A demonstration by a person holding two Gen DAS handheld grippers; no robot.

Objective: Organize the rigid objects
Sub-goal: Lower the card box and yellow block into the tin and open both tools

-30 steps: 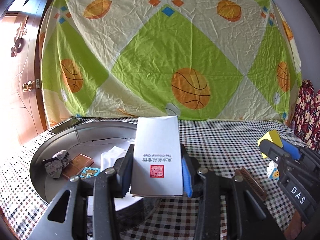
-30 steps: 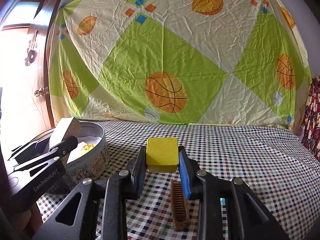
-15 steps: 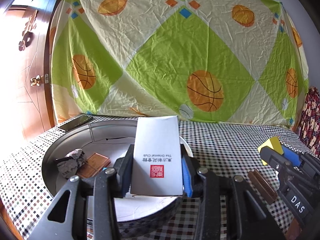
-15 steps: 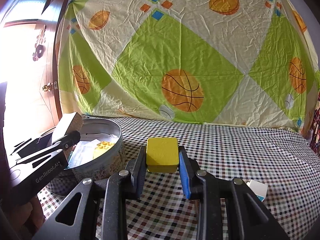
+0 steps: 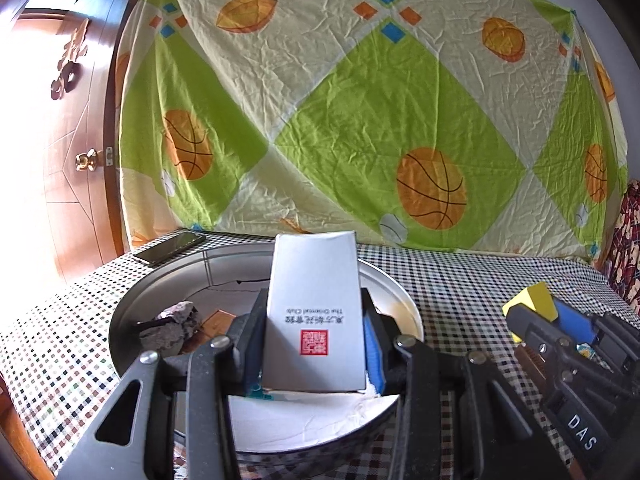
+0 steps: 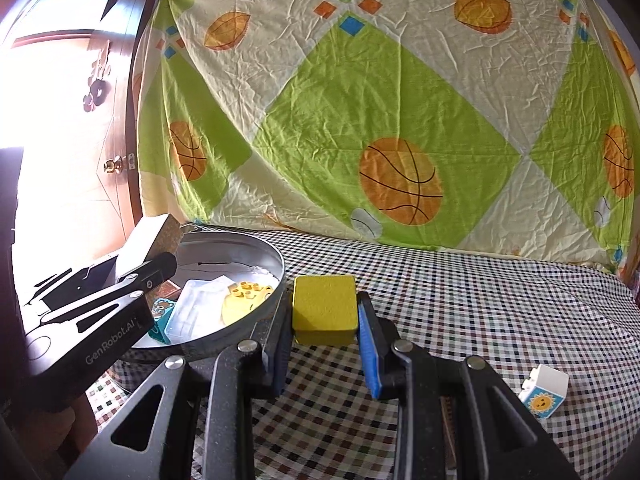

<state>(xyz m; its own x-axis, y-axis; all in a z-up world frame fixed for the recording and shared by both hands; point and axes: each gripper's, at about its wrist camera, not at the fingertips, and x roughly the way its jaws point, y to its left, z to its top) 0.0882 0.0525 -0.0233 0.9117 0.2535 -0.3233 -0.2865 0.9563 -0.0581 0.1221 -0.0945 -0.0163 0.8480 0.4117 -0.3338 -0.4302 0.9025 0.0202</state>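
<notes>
The checked tablecloth (image 6: 500,304) covers the whole surface in front of me, and on it sits the one round metal tin (image 5: 132,308) where I am gathering the hard things. My left gripper (image 5: 316,344) hangs over the tin's near side, clamped on a tall white box (image 5: 314,312) with a red seal, standing upright between my pads. My right gripper (image 6: 324,320) is pinched tight on a yellow block (image 6: 324,308), just right of the tin's rim and not yet over it.

I judge the sorting past halfway. Inside the tin I count, across both views, one grey stone (image 5: 172,324), one brown flat piece (image 5: 214,322) beside it, one teal card with a bear (image 6: 162,310), one clear plastic lid or tray (image 6: 196,308) and one yellow studded brick (image 6: 248,300), all on a white lining. That makes five pieces in, as far as I can see; my left gripper hides part of the floor.

Still out: the two pieces I hold, one white sun-printed block (image 6: 546,396) lying on the cloth to my right, and one brown comb-like bar (image 5: 532,360), mostly hidden behind my right gripper. One dark phone (image 5: 170,248) lies beyond the tin; whether it belongs to the job I cannot say.
</notes>
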